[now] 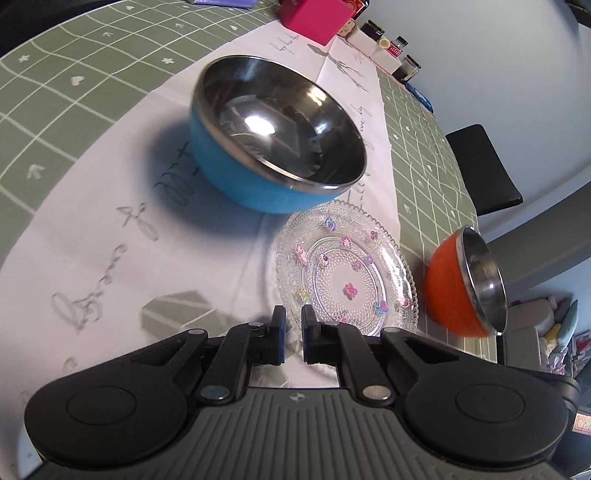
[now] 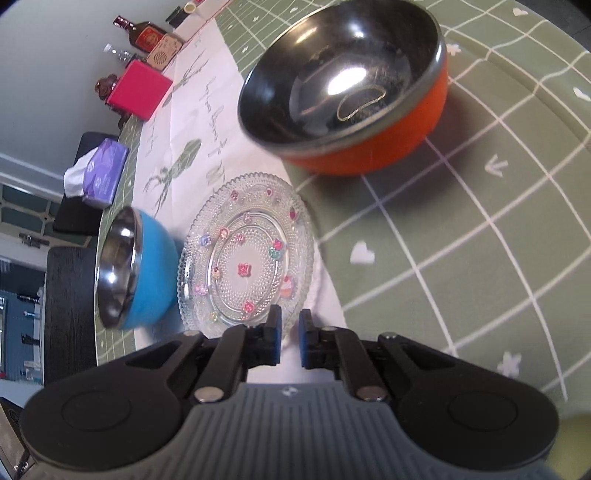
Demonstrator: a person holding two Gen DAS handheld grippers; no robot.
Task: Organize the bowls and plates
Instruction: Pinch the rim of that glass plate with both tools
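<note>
A clear glass plate (image 1: 347, 273) with small coloured decals lies on a white cloth runner (image 1: 110, 229). A blue steel-lined bowl (image 1: 273, 140) stands just behind it in the left wrist view, and an orange steel-lined bowl (image 1: 465, 284) stands to its right. My left gripper (image 1: 293, 317) hovers at the plate's near rim, fingers nearly together, holding nothing. In the right wrist view the plate (image 2: 247, 254) lies ahead, the blue bowl (image 2: 136, 273) to its left, the orange bowl (image 2: 351, 88) beyond. My right gripper (image 2: 290, 319) sits at the plate's near rim, nearly closed and empty.
A green grid-patterned tablecloth (image 2: 461, 240) covers the table. A pink box (image 1: 314, 18) and small bottles (image 1: 399, 48) stand at the far end. A purple tissue box (image 2: 99, 173) and a dark liquor bottle (image 2: 144, 35) stand near the table's edge. A black chair (image 1: 484, 170) is beside the table.
</note>
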